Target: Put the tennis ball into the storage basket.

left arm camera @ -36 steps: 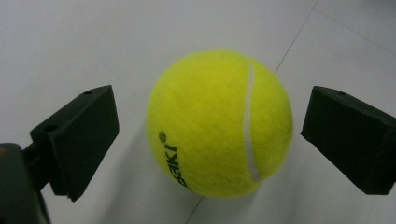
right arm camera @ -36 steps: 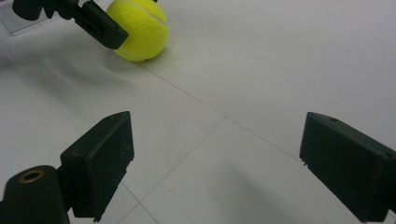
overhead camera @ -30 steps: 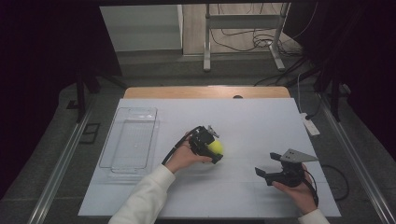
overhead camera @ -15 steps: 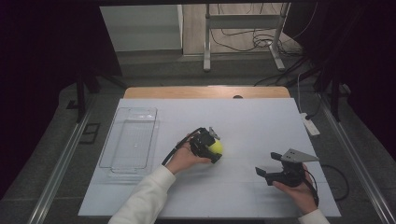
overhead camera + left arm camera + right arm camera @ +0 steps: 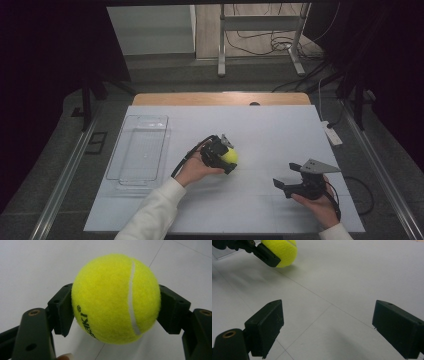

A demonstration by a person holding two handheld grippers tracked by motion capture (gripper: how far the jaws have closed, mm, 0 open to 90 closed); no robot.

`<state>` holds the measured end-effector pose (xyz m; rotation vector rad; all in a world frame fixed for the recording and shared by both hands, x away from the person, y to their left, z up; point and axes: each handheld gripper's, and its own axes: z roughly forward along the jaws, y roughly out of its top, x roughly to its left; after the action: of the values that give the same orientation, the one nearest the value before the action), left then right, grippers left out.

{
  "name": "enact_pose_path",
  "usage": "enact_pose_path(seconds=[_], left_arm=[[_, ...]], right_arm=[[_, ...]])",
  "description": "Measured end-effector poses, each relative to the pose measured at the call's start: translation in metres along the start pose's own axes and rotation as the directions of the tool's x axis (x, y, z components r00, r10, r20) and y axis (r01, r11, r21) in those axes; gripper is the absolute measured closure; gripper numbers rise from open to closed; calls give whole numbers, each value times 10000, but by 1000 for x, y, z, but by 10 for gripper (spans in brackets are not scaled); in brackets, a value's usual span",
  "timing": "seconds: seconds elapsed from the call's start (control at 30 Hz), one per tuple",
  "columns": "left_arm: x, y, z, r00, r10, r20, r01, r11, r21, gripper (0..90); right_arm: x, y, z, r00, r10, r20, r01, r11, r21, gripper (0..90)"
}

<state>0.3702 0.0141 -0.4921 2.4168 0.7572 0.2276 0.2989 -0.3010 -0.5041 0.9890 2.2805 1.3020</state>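
A yellow tennis ball [image 5: 229,156] rests on the white table [image 5: 280,130] near its middle. My left gripper [image 5: 226,156] is shut on it, coming in from the left. In the left gripper view both black pads press the sides of the tennis ball [image 5: 116,298], which bulges past them, and a white seam runs down its right half. My right gripper [image 5: 284,175] stands open near the front right, low over the table and pointing left toward the ball. Between the jaws of the right gripper [image 5: 337,325] there is only table, and the tennis ball [image 5: 282,250] sits farther off at the top left.
A clear plastic tray [image 5: 112,165] lies on the left part of the table, left of my left hand. A white power strip [image 5: 331,134] hangs by the right edge. A wooden strip [image 5: 220,98] borders the far side.
The left jaws have drawn in onto the ball. Both hands stay about where they were, and the ball has not shifted.
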Motion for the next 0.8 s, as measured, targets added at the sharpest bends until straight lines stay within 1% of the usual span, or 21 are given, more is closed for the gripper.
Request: enact_pose_path(seconds=[0.07, 0.33, 0.6, 0.8], left_arm=[[0, 0, -1, 10000, 36, 21, -36, 10000, -32, 268], [2, 0, -7, 9998, -49, 198, 55, 9996, -271, 268], [6, -1, -16, 9997, -208, 163, 216, 9985, -493, 268], [8, -2, -22, 9995, -254, 198, 266, 9976, -634, 268]], right_arm=[[0, 0, 0, 10000, -10, -2, 10, 10000, 0, 106], [0, -1, -2, 10000, 31, 25, -31, 10000, 6, 105], [-1, -1, -1, 10000, 45, -24, -45, 10000, 10, 105], [-2, -2, 0, 10000, 12, -46, -12, 10000, 46, 105]])
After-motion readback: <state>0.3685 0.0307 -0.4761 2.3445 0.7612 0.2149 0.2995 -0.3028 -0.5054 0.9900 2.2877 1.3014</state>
